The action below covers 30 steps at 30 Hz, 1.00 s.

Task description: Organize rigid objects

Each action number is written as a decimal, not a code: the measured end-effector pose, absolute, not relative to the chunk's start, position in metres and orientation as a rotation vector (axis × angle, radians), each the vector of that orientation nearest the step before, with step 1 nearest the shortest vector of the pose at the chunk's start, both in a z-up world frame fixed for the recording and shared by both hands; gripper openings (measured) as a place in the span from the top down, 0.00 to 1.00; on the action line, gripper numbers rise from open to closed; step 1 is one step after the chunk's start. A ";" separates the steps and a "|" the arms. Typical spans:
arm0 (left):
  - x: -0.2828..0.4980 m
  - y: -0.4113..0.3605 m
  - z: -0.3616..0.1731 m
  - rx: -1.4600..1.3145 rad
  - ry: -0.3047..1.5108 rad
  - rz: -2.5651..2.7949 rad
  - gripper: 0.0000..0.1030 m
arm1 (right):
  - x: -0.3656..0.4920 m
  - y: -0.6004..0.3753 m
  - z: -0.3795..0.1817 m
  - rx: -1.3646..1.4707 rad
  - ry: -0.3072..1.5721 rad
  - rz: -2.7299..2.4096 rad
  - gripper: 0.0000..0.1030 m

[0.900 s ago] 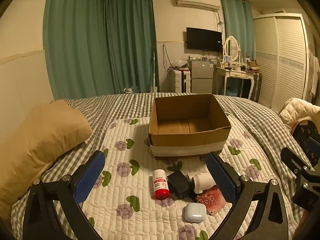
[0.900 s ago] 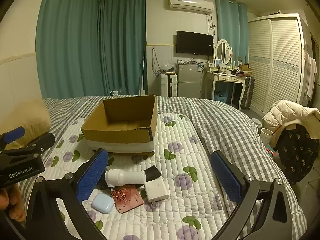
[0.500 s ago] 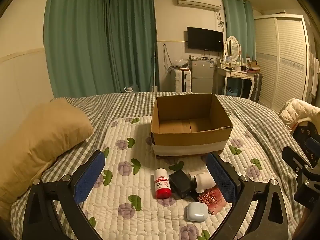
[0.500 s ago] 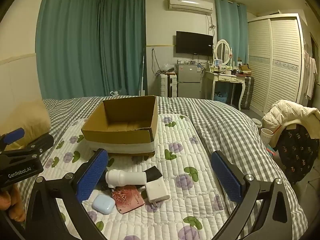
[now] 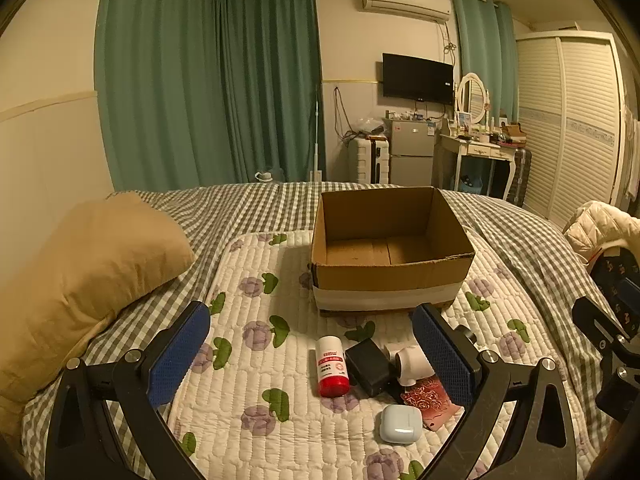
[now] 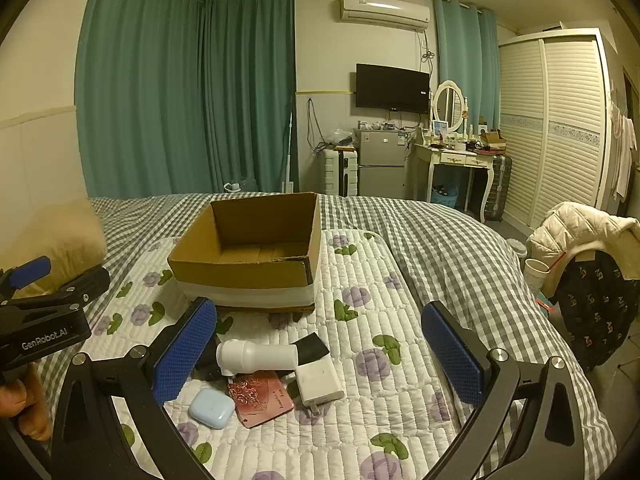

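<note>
An open cardboard box (image 5: 390,284) (image 6: 244,272) sits empty on the quilted mat. In front of it lie a white bottle with a red cap (image 5: 331,366), a black block (image 5: 368,366), a white cylinder device (image 5: 412,364) (image 6: 256,355), a light-blue earbud case (image 5: 400,424) (image 6: 211,408), a red patterned card (image 5: 432,402) (image 6: 260,398) and a white charger (image 6: 320,385). My left gripper (image 5: 312,354) hovers open above them, holding nothing. My right gripper (image 6: 320,354) is open too, over the charger and the cylinder.
A tan pillow (image 5: 84,276) lies at the left on the checked bedspread (image 6: 440,248). A chair with a white jacket (image 6: 580,232) stands off the bed's right side. Beyond the bed are curtains, a small fridge (image 6: 380,164) and a dressing table.
Both views have barely shifted; the objects and the box lie where they were, and both grippers stay open.
</note>
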<state>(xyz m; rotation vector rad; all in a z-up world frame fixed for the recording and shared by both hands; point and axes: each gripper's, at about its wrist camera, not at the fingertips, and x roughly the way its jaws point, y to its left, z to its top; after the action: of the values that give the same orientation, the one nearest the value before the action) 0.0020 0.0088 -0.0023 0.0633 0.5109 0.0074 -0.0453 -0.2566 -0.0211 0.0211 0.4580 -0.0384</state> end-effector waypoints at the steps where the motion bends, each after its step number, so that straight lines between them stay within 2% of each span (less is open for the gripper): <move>1: 0.002 0.009 -0.002 0.063 0.510 0.008 0.00 | -0.045 -0.257 -0.021 0.021 0.458 -0.038 0.00; 30: 0.006 0.009 -0.007 0.084 0.521 0.006 0.00 | -0.046 -0.256 -0.023 0.026 0.454 -0.021 0.00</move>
<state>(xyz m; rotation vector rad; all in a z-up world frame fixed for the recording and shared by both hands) 0.0057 0.0095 -0.0067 0.0844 0.5215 0.0058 -0.0463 -0.2559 -0.0235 0.0258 0.4544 -0.0206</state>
